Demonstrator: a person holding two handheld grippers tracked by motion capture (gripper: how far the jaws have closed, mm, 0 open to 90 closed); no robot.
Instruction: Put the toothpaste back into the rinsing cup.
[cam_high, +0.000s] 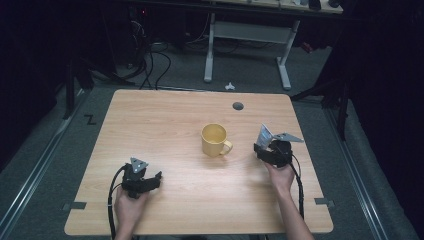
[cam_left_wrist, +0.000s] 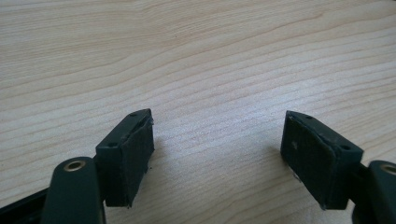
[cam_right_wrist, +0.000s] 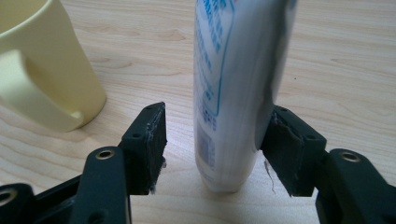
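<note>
I find my left hand-held gripper (cam_high: 156, 176) low over the near-left tabletop (cam_high: 165, 125), level, its jaws wide apart with only bare wood between them. My right hand-held gripper (cam_right_wrist: 212, 140) sits at the right, forearm reaching in from the near edge. A white tube (cam_right_wrist: 236, 93) stands between its jaws, touching the right pad; a gap remains at the left pad. Beyond, just left, stands a yellow mug (cam_high: 215, 139).
</note>
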